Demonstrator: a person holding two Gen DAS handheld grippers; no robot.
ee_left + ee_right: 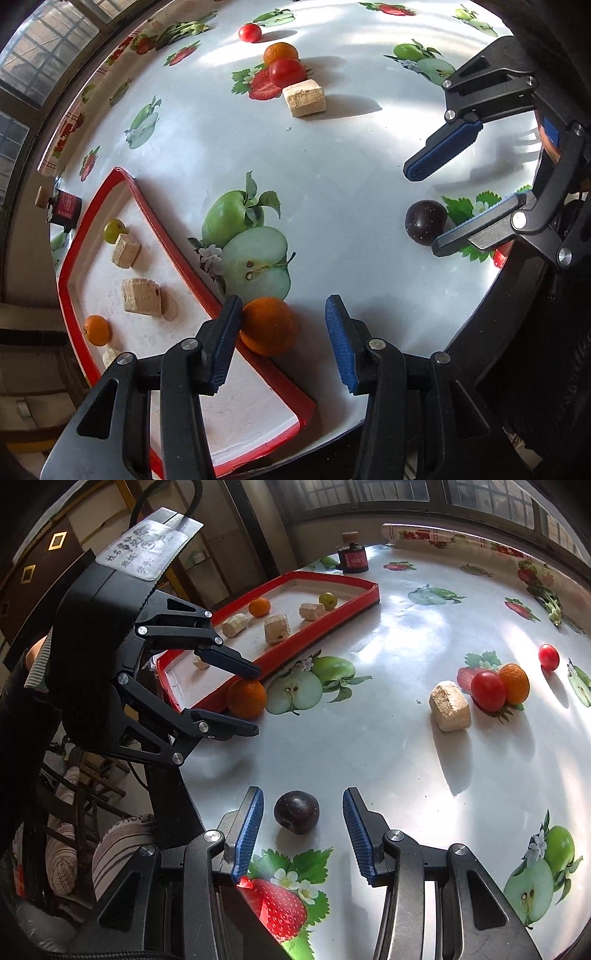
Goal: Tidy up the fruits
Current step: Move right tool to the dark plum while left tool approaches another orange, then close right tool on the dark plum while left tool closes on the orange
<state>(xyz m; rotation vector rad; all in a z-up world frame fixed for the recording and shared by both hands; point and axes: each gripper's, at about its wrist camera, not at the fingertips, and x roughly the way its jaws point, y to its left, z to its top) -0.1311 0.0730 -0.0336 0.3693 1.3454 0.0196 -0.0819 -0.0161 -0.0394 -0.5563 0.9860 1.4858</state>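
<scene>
The left tool stands open astride the orange, which rests on the tabletop against the red tray's outer rim, touching one pad only. The right tool gapes around the dark plum near the tabletop's near edge, gripping nothing.

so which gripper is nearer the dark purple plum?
Right. The right gripper straddles the dark purple plum, untouched; the left gripper brackets the orange by the tray.

Red tray, orange tangerine, dark purple plum, fruit-printed white tablecloth.
</scene>
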